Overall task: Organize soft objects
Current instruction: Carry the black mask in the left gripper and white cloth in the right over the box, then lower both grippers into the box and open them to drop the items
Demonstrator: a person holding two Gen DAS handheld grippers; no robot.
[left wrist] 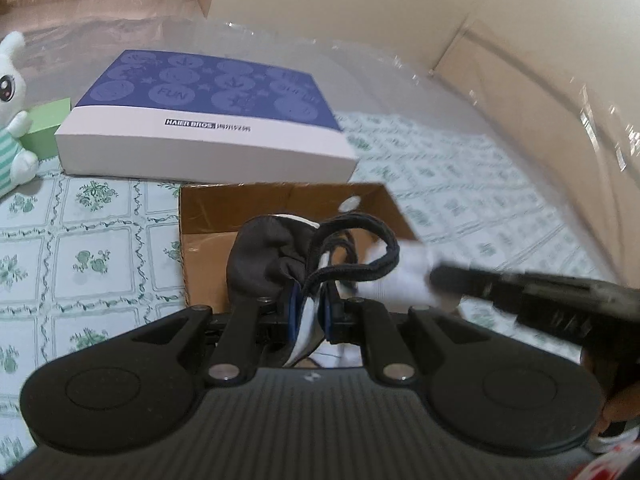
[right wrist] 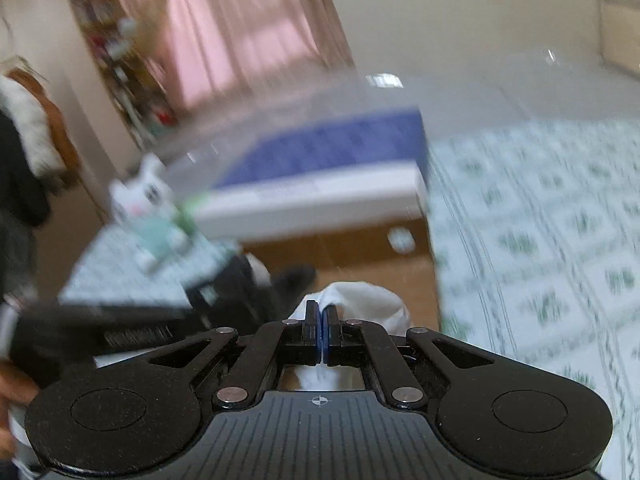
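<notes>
At the bottom centre of the left wrist view, the left gripper [left wrist: 309, 312] has its jaws pinching a dark bundled cloth [left wrist: 272, 260] with a black strap looping off it. Low in the right wrist view, the right gripper [right wrist: 321, 330] has its jaws pressed together on a fold of white cloth [right wrist: 360, 300]. Both bundles hang over the open cardboard box [left wrist: 208, 216] just beyond, mid-frame on the counter [left wrist: 80, 240]. Behind it lies a blue-and-white box [left wrist: 208, 120], with a plush rabbit [left wrist: 12, 120] at the far left edge. The risk is the loose strap — it could snag on the box rim or on the other gripper, leaving cloth draped outside.
</notes>
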